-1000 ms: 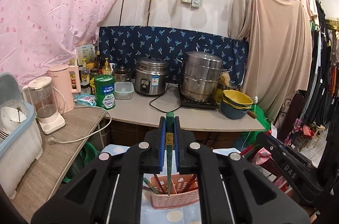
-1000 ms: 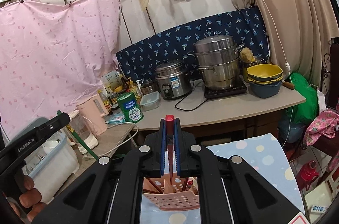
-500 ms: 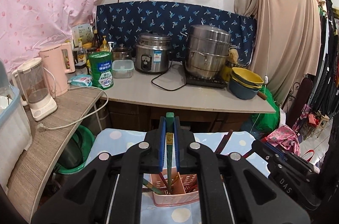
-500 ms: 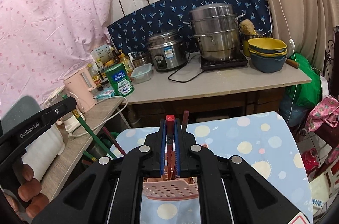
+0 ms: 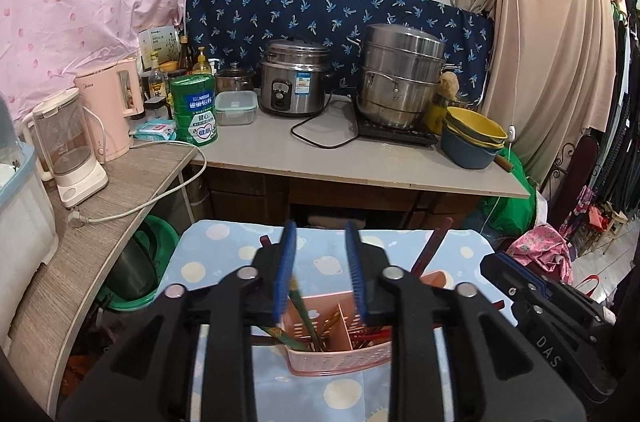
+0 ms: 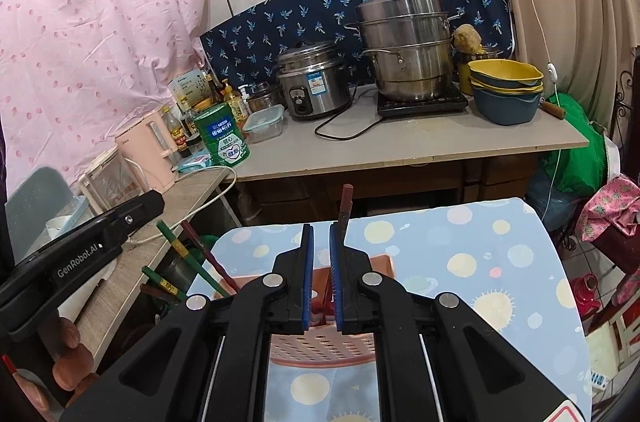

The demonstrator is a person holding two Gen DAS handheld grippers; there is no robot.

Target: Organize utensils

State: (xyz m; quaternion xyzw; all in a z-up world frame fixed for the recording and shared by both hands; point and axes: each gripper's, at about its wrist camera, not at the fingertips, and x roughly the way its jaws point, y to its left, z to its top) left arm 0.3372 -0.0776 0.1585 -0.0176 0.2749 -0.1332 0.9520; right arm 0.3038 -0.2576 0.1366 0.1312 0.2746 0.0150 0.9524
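Observation:
A pink slotted utensil holder (image 5: 340, 362) stands on the blue dotted tablecloth (image 5: 224, 258), with green and dark red chopsticks in its compartments. My left gripper (image 5: 320, 262) is open right above it; a green chopstick (image 5: 302, 306) leans in the holder by the left pad. My right gripper (image 6: 320, 254) is open by a narrow gap above the same holder (image 6: 324, 346). A dark red chopstick (image 6: 345, 210) stands behind its right pad. Green chopsticks (image 6: 180, 250) stick out at the holder's left.
A counter (image 5: 360, 162) behind holds a rice cooker (image 5: 294, 82), a steamer pot (image 5: 400, 74), stacked bowls (image 5: 474, 138) and a green tin (image 5: 194, 108). A side shelf (image 5: 80, 242) at left carries kettles. The other gripper (image 6: 80, 254) shows at left.
Both grippers have dropped toward the holder and opened. The green chopstick left the left gripper and the red one left the right gripper; both now rest in the holder.

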